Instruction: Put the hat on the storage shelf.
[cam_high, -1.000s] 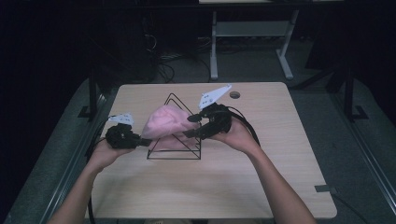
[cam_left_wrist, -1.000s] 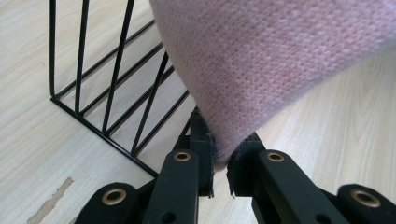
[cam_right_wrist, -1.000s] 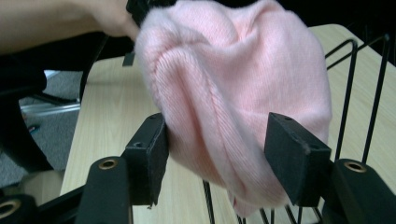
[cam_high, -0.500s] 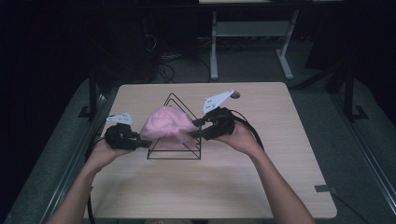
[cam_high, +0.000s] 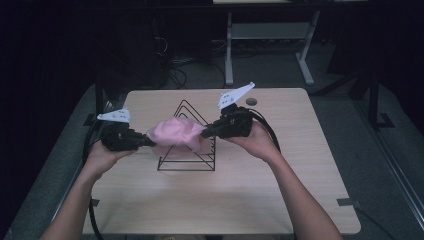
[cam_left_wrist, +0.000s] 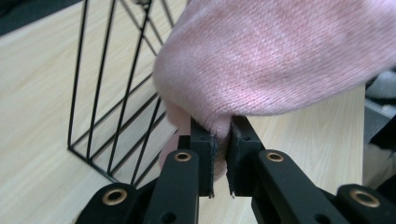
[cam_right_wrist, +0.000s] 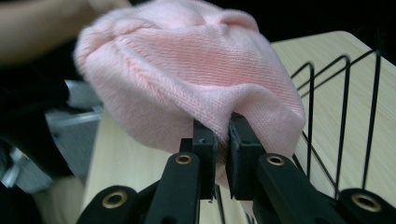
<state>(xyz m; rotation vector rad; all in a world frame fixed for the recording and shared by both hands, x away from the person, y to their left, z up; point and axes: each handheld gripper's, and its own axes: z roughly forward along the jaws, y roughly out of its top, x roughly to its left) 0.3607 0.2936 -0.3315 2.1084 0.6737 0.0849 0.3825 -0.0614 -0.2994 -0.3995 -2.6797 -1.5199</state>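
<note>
A pink knitted cap (cam_high: 176, 133) hangs stretched between my two grippers over a black wire rack (cam_high: 187, 162) shaped like a triangle. My left gripper (cam_high: 150, 143) pinches the cap's left edge, and in the left gripper view its jaws (cam_left_wrist: 220, 140) have just closed, pressing a fold of the pink knit (cam_left_wrist: 280, 56). My right gripper (cam_high: 204, 133) holds the opposite edge. In the right gripper view its jaws (cam_right_wrist: 222, 135) have also just closed on the knit (cam_right_wrist: 187, 70), with the rack's wires (cam_right_wrist: 345, 121) behind.
The rack stands mid-table on a light wooden tabletop (cam_high: 225, 200). A small dark round hole (cam_high: 251, 101) sits near the far edge. Cables trail from both grippers. Dark floor and a white desk frame (cam_high: 270, 35) lie beyond the table.
Both grippers now pinch the cap's edges, and the left hand has risen a little, so the cap sits higher and more stretched over the rack.
</note>
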